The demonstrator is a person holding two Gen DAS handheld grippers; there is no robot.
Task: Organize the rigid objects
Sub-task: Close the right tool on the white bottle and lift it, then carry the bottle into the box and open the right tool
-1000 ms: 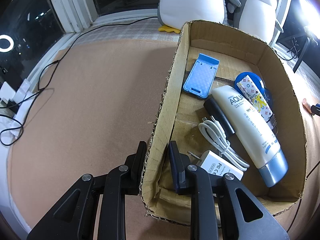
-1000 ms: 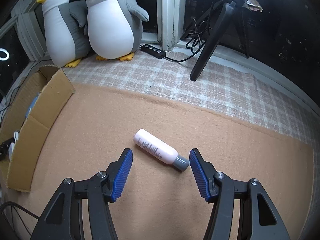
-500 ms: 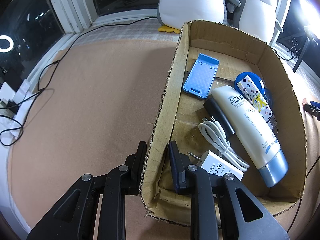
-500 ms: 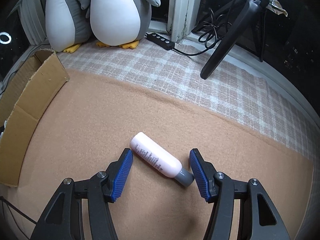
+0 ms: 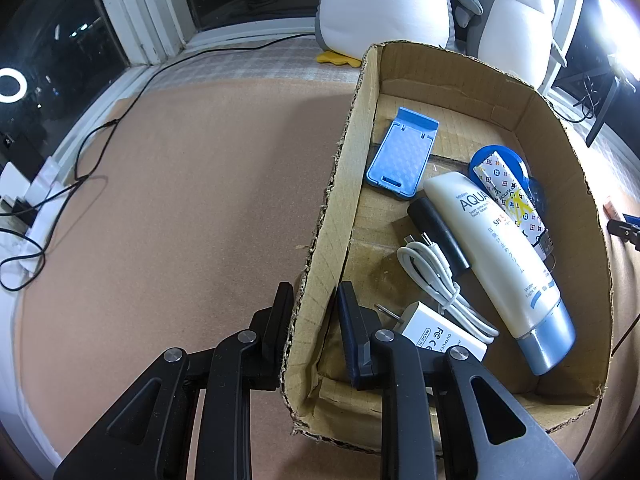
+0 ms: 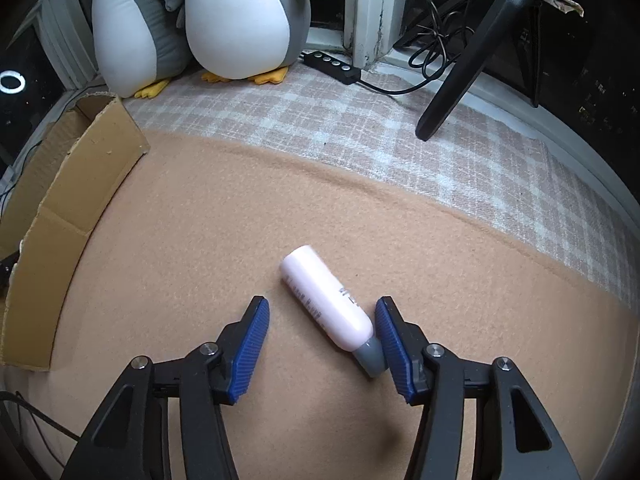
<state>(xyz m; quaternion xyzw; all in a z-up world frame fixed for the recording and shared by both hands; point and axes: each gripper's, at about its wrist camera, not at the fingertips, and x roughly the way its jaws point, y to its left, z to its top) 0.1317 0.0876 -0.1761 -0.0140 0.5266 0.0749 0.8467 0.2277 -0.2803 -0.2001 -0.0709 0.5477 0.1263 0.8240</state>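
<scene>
Since a second ago, the right gripper (image 6: 322,334) has been brought forward over the pink bottle (image 6: 326,300), so that the bottle now lies between its blue-padded fingers (image 6: 250,346) instead of ahead of them. Those fingers are spread wide; the grey cap (image 6: 371,356) is seen touching or just beside the right pad, while the left pad is kept apart from the bottle. The bottle lies on its side on the tan blanket (image 6: 200,240) that covers the surface, toward the near edge, with its rounded base pointed away from the camera.

The left gripper (image 5: 312,320) has not been moved over the same second. Its fingers (image 5: 280,324) are set narrowly astride the left wall of the cardboard box (image 5: 340,184), near the box's near-left corner, one finger outside and one inside; the wall is pinched between them. Inside the box are seen a blue phone stand (image 5: 402,152), a white lotion tube (image 5: 496,252) with a blue-grey cap, a patterned tube (image 5: 510,200) on a blue round lid, a black cylinder (image 5: 438,232), a coiled white cable (image 5: 440,280) and a white charger plug (image 5: 436,336).

Two plush penguins (image 6: 236,20) are placed at the far edge on a checked cloth (image 6: 360,128), beside a power strip (image 6: 332,66) and a tripod leg (image 6: 460,76).
</scene>
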